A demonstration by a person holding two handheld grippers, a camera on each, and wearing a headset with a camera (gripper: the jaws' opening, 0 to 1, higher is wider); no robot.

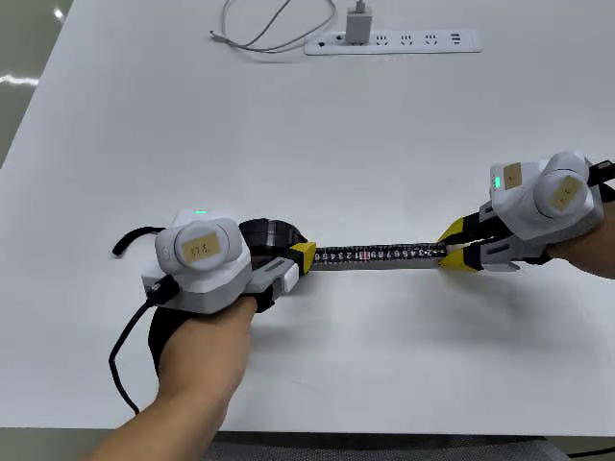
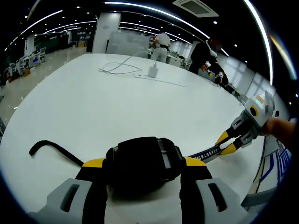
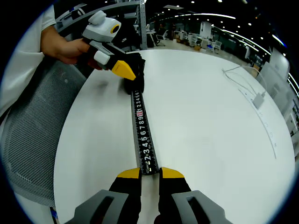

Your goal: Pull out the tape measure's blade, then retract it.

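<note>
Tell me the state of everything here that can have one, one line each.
case, clamped in left tool
blade, pulled out, straight, tip in right tool
left tool, shut on case
right tool, shut on blade
charger, plugged into power strip
strap, lying loose on table

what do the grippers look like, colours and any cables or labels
Both the left hand-held gripper and right hand-held gripper have rounded white housings, tan labels, green lights and yellow-tipped black jaws. A black cable trails from the left one.
</note>
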